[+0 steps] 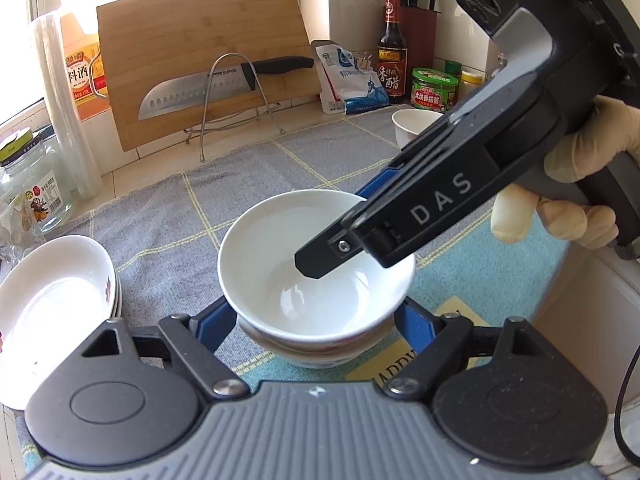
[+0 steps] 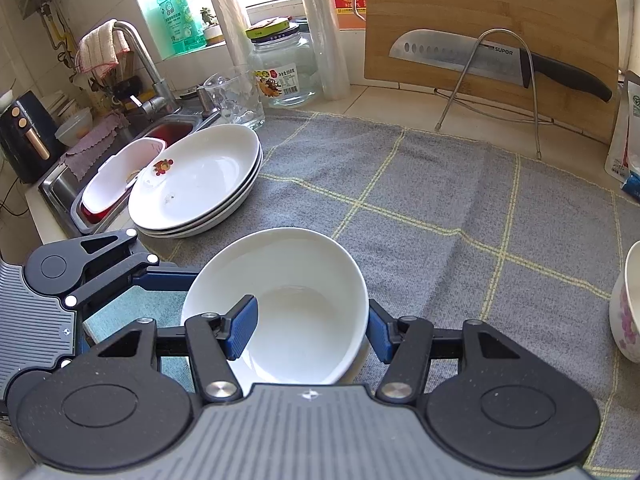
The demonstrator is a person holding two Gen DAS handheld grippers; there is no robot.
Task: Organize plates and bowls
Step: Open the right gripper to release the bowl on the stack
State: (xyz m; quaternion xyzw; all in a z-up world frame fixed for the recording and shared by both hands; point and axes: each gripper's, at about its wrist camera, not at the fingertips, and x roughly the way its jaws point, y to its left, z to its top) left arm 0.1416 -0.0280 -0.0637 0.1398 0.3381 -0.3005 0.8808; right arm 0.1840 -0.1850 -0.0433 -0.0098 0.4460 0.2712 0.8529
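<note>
A white bowl (image 1: 276, 240) (image 2: 296, 272) rests tilted on a lower bowl (image 1: 316, 346) with a red pattern, on the grey checked cloth (image 2: 440, 220). My right gripper (image 2: 308, 330) is shut on the top bowl's near wall, one pad inside and the other outside. In the left wrist view it reaches in from the right, held by a gloved hand (image 1: 576, 160). My left gripper (image 1: 316, 320) is shut on the lower bowl, a blue pad against each side. Three white plates (image 1: 52, 304) (image 2: 196, 176) are stacked to the left.
A flowered white bowl (image 1: 412, 128) (image 2: 628, 304) stands at the right. A cutting board (image 2: 492, 20) with a knife (image 2: 460, 56) on a wire stand leans at the back. A jar (image 2: 286, 68), a glass (image 2: 236, 98) and the sink (image 2: 120, 168) lie left; bottles (image 1: 392, 56) stand back right.
</note>
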